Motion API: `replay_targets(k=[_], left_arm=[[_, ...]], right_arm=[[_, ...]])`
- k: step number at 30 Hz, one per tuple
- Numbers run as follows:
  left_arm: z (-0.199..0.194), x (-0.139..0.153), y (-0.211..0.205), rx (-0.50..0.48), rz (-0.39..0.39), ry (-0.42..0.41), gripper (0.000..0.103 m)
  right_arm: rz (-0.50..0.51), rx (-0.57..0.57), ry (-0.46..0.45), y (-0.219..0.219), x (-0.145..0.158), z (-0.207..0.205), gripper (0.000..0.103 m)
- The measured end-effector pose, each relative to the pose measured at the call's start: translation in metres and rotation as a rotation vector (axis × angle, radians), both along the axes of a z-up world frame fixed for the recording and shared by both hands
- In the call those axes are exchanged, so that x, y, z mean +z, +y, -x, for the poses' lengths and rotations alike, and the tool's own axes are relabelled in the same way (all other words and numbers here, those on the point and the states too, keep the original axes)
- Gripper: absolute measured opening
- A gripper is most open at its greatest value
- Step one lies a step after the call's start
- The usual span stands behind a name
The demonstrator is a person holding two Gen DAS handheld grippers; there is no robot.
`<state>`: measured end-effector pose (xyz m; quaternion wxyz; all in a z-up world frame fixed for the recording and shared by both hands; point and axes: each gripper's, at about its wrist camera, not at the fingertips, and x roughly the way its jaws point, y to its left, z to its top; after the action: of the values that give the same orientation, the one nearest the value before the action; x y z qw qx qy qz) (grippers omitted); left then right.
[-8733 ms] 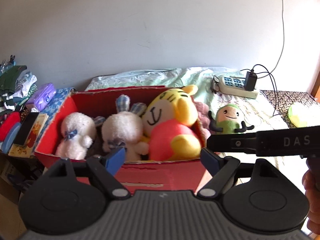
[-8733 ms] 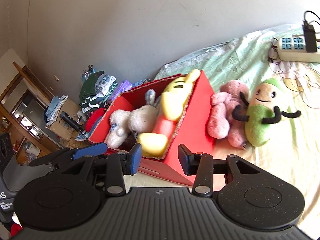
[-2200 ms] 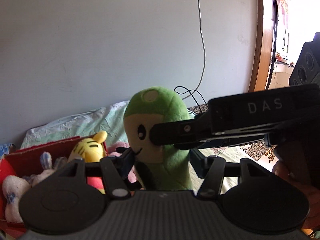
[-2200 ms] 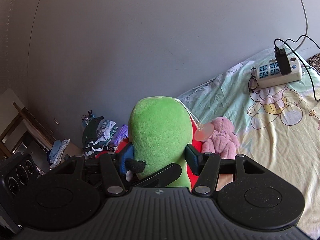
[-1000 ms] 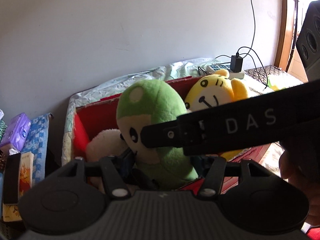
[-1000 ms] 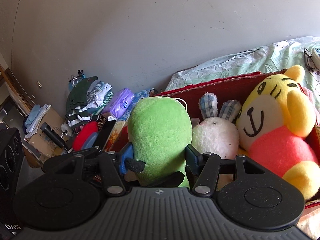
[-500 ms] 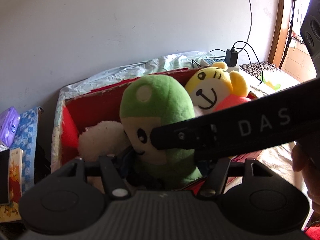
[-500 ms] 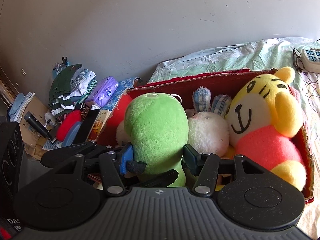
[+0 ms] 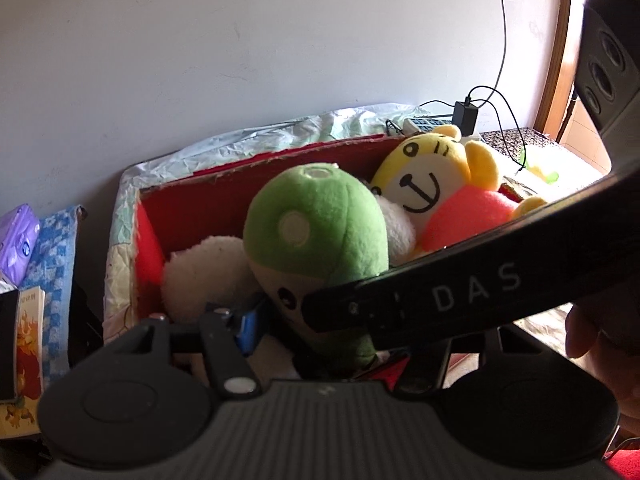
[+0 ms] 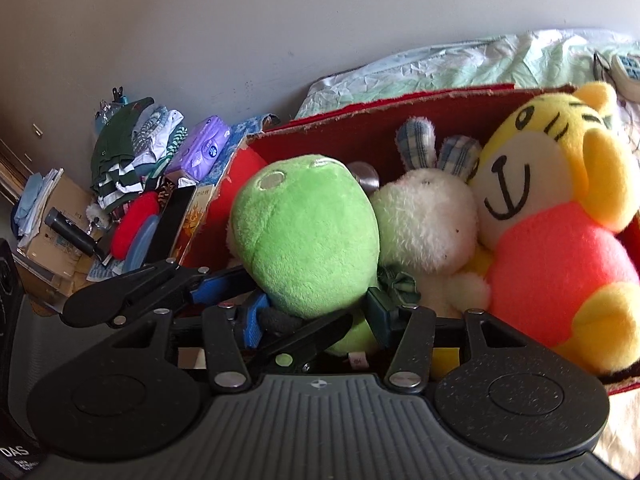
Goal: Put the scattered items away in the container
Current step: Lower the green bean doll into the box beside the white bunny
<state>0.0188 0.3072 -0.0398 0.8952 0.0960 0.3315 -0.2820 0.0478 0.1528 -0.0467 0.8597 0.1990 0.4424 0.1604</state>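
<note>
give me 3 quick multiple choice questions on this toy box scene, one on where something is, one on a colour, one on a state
1. Where is the green plush?
A. lying on the bedsheet
B. in the red box, left of the white bunny
C. on the pile of clothes

2. What colour is the tiger plush's belly?
A. blue
B. white
C. pink-orange

3. What are the two tongs doing?
A. both gripping the green plush
B. both open and empty
C. one holds the bunny

Answers:
1. B: its body sits within the box walls, pressed against the bunny on its right.
2. C: below the yellow head the torso is bright pink-orange.
3. A: the right tongs have fingers closed on either side of the plush's lower body, and the left tongs clamp it from the face side.
</note>
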Motion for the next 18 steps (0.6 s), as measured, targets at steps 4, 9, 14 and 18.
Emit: replay_targets(k=[4,9,14,18], left_arm=[[-0.002,0.001,-0.004,-0.005,-0.010,-0.009,0.061],[0.000,0.003,-0.005,-0.010,-0.037,-0.027,0.062],[-0.002,0.005,-0.008,-0.006,-0.033,-0.023,0.062],[-0.001,0.005,-0.010,-0.012,-0.037,-0.026,0.065]], right_arm=[[-0.035,-0.006,-0.007,-0.003,0.005,0.004,0.056],[-0.001,-0.010,-0.150,-0.008,0.032,0.019,0.060],[-0.047,-0.051,-0.226,-0.016,0.041,0.008,0.056],[-0.012,-0.066,-0.214,-0.010,0.037,-0.012,0.053]])
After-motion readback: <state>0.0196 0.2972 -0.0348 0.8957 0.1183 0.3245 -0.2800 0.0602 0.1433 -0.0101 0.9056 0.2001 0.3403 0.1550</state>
